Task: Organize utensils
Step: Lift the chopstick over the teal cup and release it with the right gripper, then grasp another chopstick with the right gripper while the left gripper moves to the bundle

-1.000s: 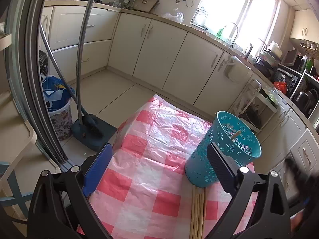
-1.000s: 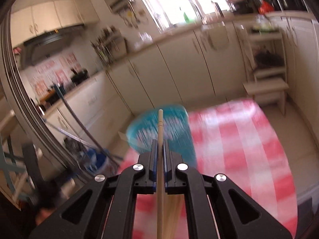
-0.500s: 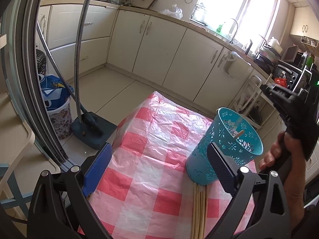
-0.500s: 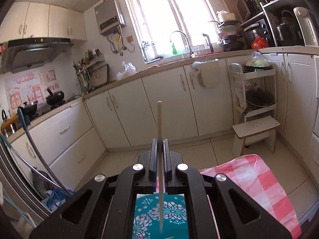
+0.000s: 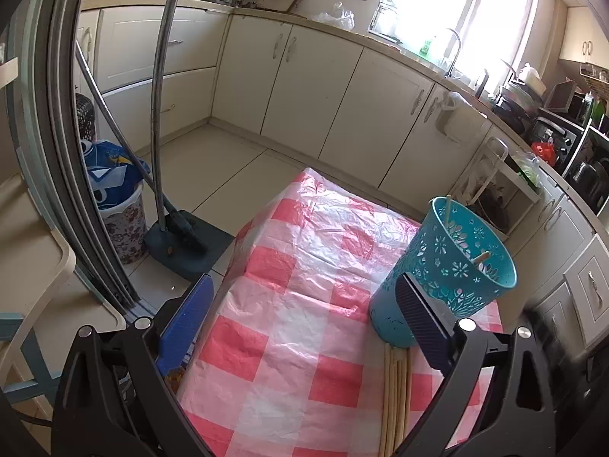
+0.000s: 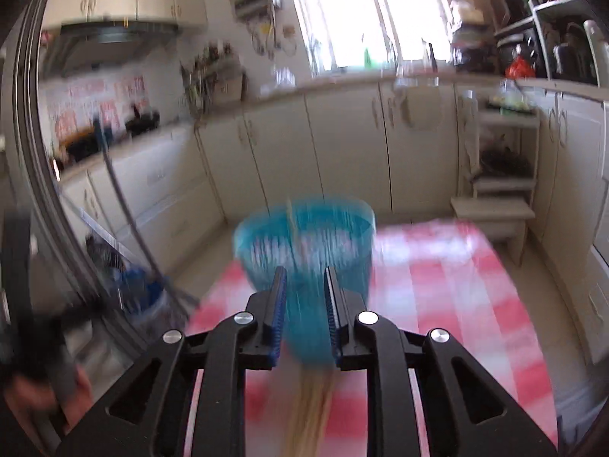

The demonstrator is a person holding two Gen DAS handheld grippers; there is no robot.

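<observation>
Right wrist view, blurred: right hand-held gripper opening, nothing between the pads, where a second ago a chopstick was clamped; that stick now in the teal basket, so one more utensil sorted. Left wrist view: left hand-held gripper wide open, holding nothing, poised over the checked worktop just left of the basket. Counted: one basket; two chopsticks in it, one upright at the far rim, one tip showing inside; a bundle of loose chopsticks, about five, flat on the worktop touching the basket's near base, likely next.
</observation>
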